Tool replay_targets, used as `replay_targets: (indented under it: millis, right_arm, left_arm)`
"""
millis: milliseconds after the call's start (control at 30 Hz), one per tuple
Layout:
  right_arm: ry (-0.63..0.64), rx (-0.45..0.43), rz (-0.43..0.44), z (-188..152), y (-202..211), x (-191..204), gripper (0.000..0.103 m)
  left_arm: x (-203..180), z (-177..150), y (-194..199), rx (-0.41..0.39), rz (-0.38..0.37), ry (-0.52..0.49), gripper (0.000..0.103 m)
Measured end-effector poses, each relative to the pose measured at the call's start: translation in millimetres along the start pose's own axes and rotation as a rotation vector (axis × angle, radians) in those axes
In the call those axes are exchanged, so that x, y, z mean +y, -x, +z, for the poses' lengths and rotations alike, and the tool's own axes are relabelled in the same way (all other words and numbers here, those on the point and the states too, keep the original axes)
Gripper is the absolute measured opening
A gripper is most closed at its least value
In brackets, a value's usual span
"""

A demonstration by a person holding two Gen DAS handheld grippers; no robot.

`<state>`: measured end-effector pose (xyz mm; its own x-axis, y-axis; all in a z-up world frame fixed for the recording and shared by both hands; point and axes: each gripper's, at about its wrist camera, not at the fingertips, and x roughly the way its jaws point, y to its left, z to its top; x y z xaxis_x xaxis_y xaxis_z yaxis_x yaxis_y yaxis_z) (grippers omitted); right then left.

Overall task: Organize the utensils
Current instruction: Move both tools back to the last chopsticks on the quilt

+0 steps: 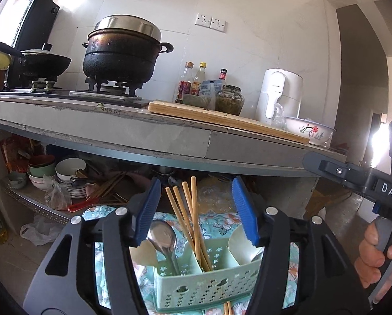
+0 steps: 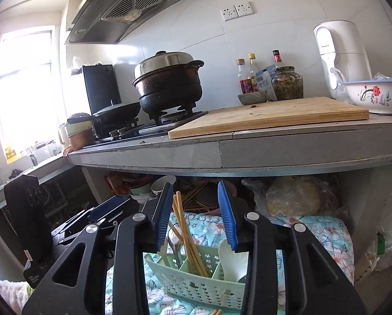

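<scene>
A mint-green utensil caddy [image 1: 206, 283] [image 2: 196, 286] stands on a floral cloth [image 1: 217, 220] in front of both grippers. Wooden chopsticks [image 1: 188, 215] [image 2: 185, 233] stand in its middle compartment. A metal spoon [image 1: 164, 236] is in the left one and white spoons [image 1: 242, 244] [image 2: 232, 262] in the right one. Two chopstick tips [image 1: 227, 308] lie on the cloth nearer than the caddy. My left gripper [image 1: 196, 181] is open above the caddy, its pads touching nothing. My right gripper [image 2: 195, 185] is open too, with the chopsticks seen past the gap. A hand [image 1: 374, 257] holds it.
A grey counter edge [image 1: 169, 141] overhangs just beyond the caddy, carrying a cutting board [image 2: 269, 116], a black pot [image 1: 122, 52] on the stove, bottles and a flowered bowl [image 2: 374, 97]. The shelf below holds stacked bowls [image 1: 64, 173], loose chopsticks and plastic bags [image 2: 293, 197].
</scene>
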<state>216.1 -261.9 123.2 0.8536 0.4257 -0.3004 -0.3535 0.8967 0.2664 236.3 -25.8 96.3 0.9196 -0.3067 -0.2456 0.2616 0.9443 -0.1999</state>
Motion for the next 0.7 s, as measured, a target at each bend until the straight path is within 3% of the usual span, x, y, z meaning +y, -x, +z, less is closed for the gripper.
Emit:
replay_targets:
  millis: [233,367,467,700]
  right_arm:
    - [-0.036,0.032,-0.024,-36.5,61.9,-0.7,0.035]
    - [0.044,0.071,-0.104,-77.8,78.4,11.2,0.035]
    - [0.045,0.141,-0.107,-112.7,78.2,12.9,0.035]
    - [-0.112,0.348,-0.088,-190.4,48.8,-3.4,0.029]
  left_arm:
    - [-5.8,-24.1,59.9,0.034,-0.005,-0.085,0.057]
    - [-23.4,-58.1,83.8,0.039,0.037,-0.228,0.057]
    - [-36.6,-95.4,91.5,0.105,0.019,-0.317,0.057]
    - [-43.8,-172.9,93.6,0.308,-0.093,-0.306,0.056]
